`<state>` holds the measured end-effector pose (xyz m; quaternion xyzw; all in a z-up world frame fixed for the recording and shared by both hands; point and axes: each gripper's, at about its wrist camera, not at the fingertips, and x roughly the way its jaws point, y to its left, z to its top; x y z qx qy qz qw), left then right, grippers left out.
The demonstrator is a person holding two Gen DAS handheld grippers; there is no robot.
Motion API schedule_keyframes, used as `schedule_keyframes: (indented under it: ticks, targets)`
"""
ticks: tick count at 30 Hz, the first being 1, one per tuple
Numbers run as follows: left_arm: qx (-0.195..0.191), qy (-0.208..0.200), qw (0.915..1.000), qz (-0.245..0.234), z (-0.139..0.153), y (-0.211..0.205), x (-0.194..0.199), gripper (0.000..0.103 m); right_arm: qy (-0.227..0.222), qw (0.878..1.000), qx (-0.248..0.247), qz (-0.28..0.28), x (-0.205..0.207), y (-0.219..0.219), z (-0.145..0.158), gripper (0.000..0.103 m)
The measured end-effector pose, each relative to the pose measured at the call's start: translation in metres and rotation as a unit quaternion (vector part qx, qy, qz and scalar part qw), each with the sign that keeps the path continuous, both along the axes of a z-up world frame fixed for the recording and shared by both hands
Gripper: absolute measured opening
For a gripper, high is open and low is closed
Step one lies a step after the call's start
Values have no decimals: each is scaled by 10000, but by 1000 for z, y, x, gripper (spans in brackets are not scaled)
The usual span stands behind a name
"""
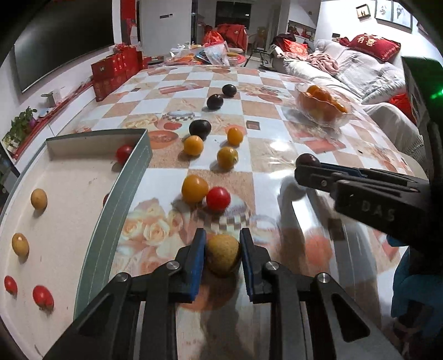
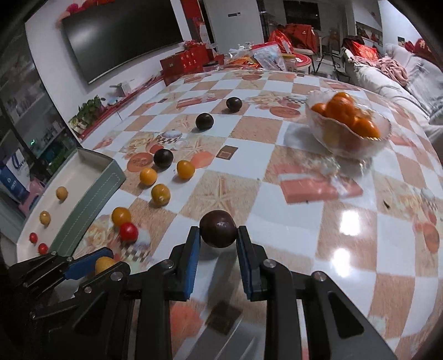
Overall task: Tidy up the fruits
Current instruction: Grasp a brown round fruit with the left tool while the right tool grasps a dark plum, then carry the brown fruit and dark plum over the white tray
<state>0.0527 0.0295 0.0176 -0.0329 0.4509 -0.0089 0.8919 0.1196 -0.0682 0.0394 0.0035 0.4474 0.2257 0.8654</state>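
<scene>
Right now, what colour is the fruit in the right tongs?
Dark purple-brown, almost black. The fruit shows best in the right wrist view, pinched in the right tongs.

A dark TV (image 2: 121, 36) hangs on the white wall. A pale sofa (image 1: 346, 74) holds a red cushion (image 1: 373, 45); framed pictures (image 1: 387, 12) above.

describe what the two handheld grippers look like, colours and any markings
Both the left gripper and the right gripper are black linkage frames with silver pivot bolts and two flat fingers faced with blue pads. The right gripper's side carries pale "DAS" lettering, with a green light behind it.
</scene>
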Motion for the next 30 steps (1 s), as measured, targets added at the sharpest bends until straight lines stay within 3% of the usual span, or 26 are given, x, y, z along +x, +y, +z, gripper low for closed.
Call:
schedule_keyframes:
  ticks: [14,30]
  targets:
    - [-57,-186,9989,-435,22,-2,-42,26,2,9998,180,-117,-48,-15,13,29]
    - [-145,-610,9978,-228,56,47,-83,26,-126,9998,145,-38,-83,12,37,29]
